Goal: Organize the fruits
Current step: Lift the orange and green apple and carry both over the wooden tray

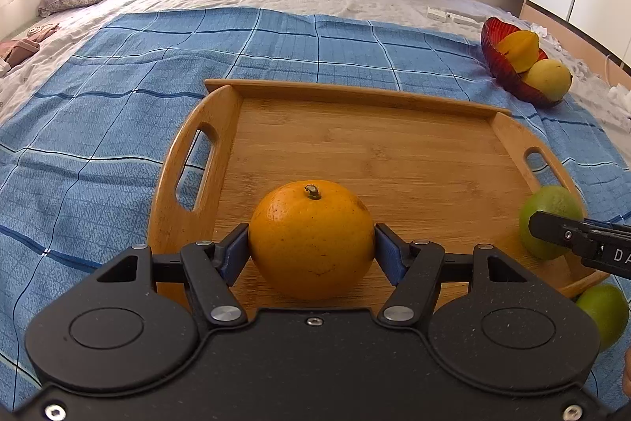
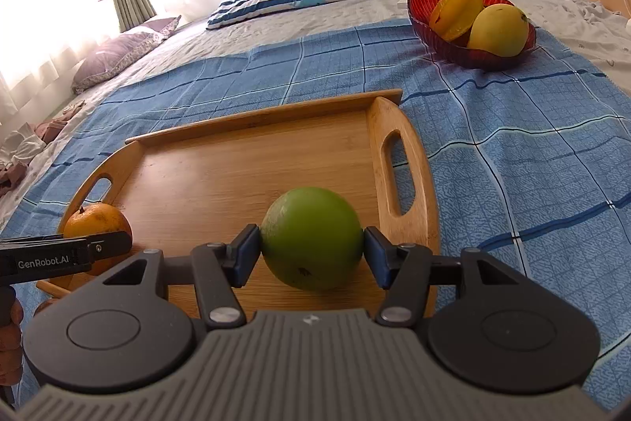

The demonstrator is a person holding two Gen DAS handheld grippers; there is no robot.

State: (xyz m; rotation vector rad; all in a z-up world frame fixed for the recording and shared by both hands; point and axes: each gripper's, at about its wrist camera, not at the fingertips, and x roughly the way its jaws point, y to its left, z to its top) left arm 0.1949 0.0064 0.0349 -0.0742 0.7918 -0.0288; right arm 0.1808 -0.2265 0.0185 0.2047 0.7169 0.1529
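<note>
You have a fruit clamped in each tool: your left gripper (image 1: 311,247) is clenched on the orange (image 1: 311,239), stem up, its blue pads pressed to both flanks, and your right gripper (image 2: 311,251) grips the green fruit (image 2: 311,243) the same way. Both hang over the near part of the wooden tray (image 1: 355,137), the orange toward its left handle, the green one toward the right handle; whether either already touches the tray floor cannot be told from these views. A second green fruit (image 1: 603,314) lies off the tray at about 4 o'clock in the left view. The red bowl (image 2: 469,54), at roughly 1 o'clock from your right hand, already holds a starfruit (image 2: 453,10) and a yellow mango (image 2: 499,30). This looks like the carrying or placing step, though the pictures don't settle whether tray or bowl is the destination. For the next move, pick one, lower each fruit until it rests, then open slowly; both are round and may roll on smooth bamboo.
</note>
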